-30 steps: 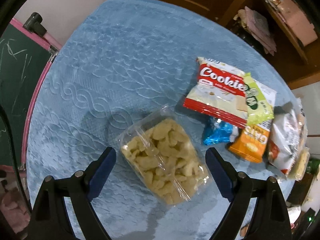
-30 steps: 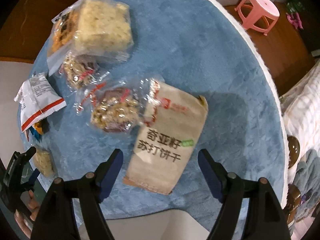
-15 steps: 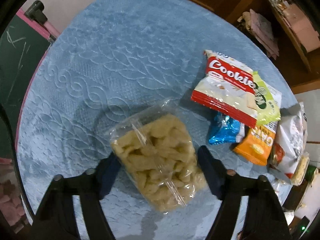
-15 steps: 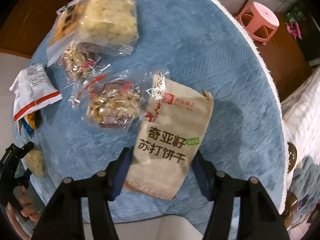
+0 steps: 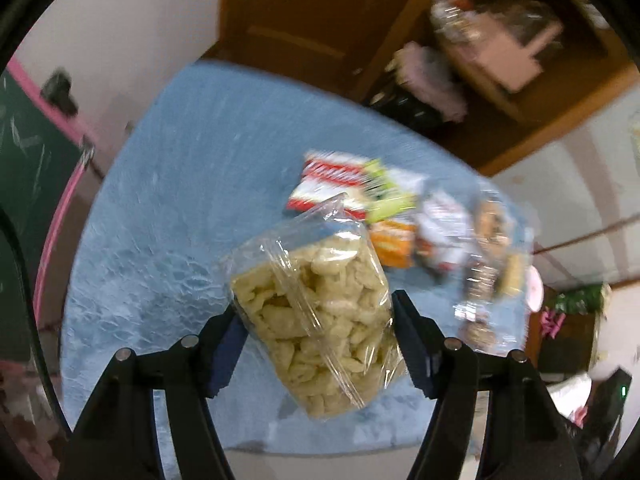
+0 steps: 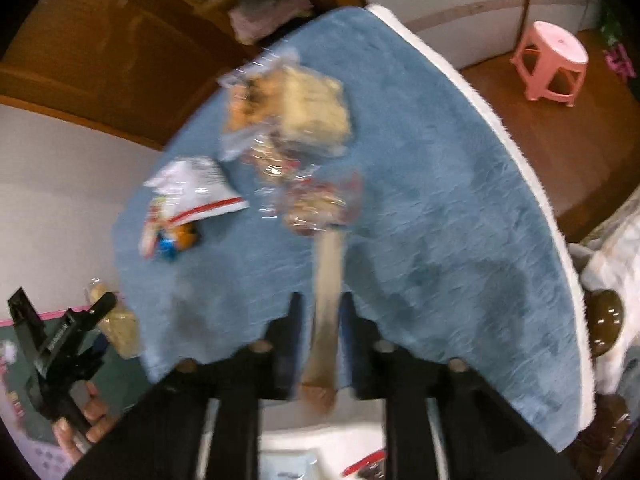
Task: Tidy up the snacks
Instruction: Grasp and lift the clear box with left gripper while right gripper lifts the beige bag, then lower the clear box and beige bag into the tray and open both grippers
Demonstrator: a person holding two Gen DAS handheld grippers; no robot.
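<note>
both tongs have a snack off the blue-covered desk at once, so there are two grips to worry about

the left tongs are clamped on the clear bag of pale puffed snacks, the pads pressing its two sides while the bag hangs tilted above the cloth. they have just been closing on it. the film looks slick and the contents loose, so i'd judge the bag could slide down through the pads, or the pieces inside could be crushed if the squeeze goes further. most of the bag juts ahead of the pads, so a quick swing could lever it out

the right tongs are shut tight on the tan cracker packet, seen edge-on between the fingers, clear of the desk. their jaws have just been closing too. held by a thin flat section, it could pivot or slip sideways, and the crackers inside may snap under the pinch

both views are smeared, so the exact hold is hard to read. the remaining packets lie bunched on the desk; a low pass could drag the hanging bag through them. the left hand shows near the desk edge in the right view, and the two tools could knock together if they head for one spot
</note>
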